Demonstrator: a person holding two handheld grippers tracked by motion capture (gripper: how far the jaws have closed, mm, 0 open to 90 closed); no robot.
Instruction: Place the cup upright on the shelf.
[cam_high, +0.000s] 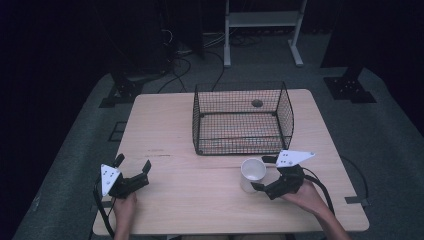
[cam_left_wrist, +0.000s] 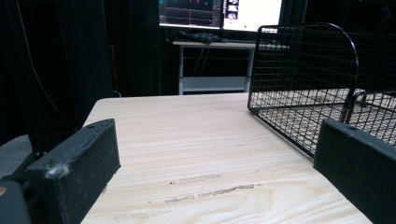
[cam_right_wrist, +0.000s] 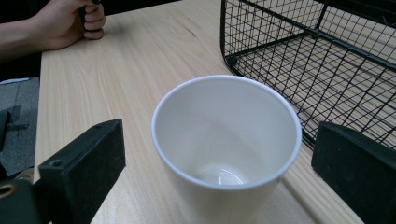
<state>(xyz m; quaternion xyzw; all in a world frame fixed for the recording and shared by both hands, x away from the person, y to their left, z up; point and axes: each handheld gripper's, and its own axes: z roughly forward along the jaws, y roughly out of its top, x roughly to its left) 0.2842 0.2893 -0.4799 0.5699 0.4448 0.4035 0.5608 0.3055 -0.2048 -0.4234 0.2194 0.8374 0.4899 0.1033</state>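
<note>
A white empty cup (cam_high: 252, 174) (cam_right_wrist: 226, 149) stands upright on the wooden table (cam_high: 190, 200), just in front of the black wire basket (cam_high: 242, 117). My right gripper (cam_high: 264, 173) (cam_right_wrist: 219, 163) is open, one jaw on each side of the cup, not touching it. My left gripper (cam_high: 133, 166) (cam_left_wrist: 215, 172) rests open near the table's left front, held by a hand, with bare wood between its jaws.
The wire basket (cam_left_wrist: 322, 88) (cam_right_wrist: 317, 60) is empty and sits at the table's middle back. A person's hand (cam_right_wrist: 70, 21) holds the other gripper at the far side in the right gripper view. Cables and a white shelf frame (cam_high: 262, 30) lie on the floor behind.
</note>
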